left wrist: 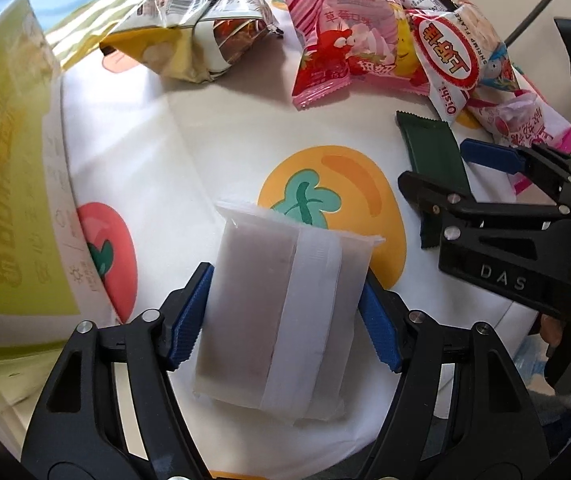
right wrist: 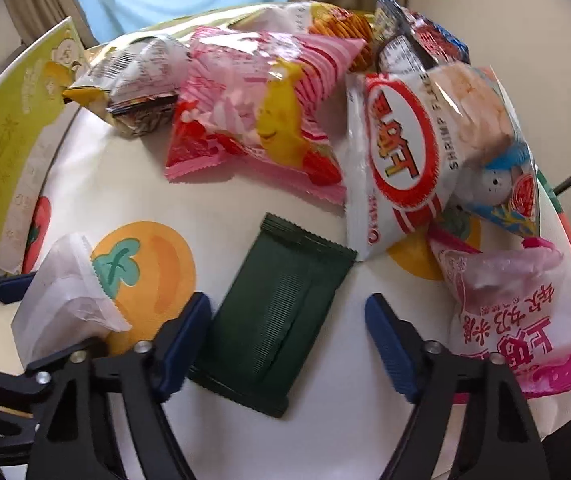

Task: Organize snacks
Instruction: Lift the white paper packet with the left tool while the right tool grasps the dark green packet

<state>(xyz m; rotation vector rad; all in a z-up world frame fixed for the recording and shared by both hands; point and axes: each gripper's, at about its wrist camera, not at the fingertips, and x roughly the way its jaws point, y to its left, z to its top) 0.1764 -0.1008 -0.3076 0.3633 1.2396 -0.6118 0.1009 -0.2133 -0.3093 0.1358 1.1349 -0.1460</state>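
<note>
My left gripper [left wrist: 285, 316] is shut on a frosted white snack packet [left wrist: 281, 312] with a brownish bar inside; the blue pads press both its sides. It also shows in the right wrist view [right wrist: 65, 292]. My right gripper [right wrist: 289, 344] is open over a dark green flat packet [right wrist: 277, 312] on the fruit-print tablecloth [right wrist: 205, 208]; the left pad touches the packet's edge, the right pad stands apart. The green packet [left wrist: 433, 160] and right gripper [left wrist: 449, 172] show at right in the left wrist view.
A pile of snack bags lies at the back: a pink strawberry bag [right wrist: 261, 120], a white shrimp-flake bag [right wrist: 413, 152], a crumpled silver-yellow bag [left wrist: 193, 32], a pink-white bag [right wrist: 517, 316]. A green-yellow box [left wrist: 1, 184] stands at left.
</note>
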